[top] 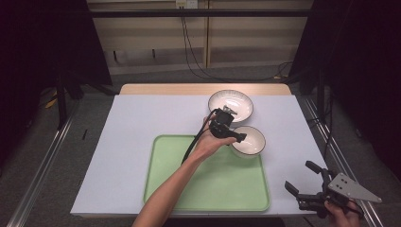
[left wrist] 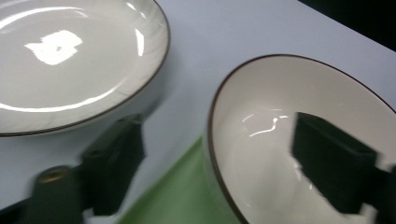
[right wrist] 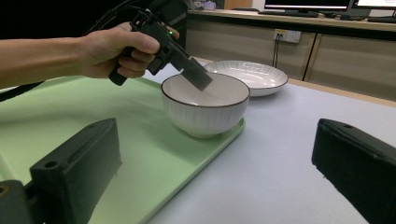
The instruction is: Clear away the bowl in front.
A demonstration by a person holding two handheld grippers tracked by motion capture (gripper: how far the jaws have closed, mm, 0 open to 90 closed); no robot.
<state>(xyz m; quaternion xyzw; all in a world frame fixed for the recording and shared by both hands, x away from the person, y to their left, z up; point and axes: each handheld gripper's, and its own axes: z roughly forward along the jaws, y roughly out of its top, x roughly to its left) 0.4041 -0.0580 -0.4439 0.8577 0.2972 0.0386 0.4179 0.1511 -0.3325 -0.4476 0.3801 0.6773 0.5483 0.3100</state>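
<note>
Left gripper (top: 235,135) is straddling the near rim of the ribbed bowl (top: 249,141) sitting on the green tray's (top: 208,189) far right corner, jaws spread and not pinching. I judge this a release after placement; next it needs lifting clear without nudging the rim. Right gripper (top: 302,182) is idling spread and empty at the table's near right.

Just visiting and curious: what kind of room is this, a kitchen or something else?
Probably a lab or office set up for recording, not a kitchen: a bowl on a green tray, a table between dark curtains, and monitors on a far counter.

Glossy glazed ceramic bowl (right wrist: 205,105), smooth matt green plastic tray (right wrist: 93,121).
</note>
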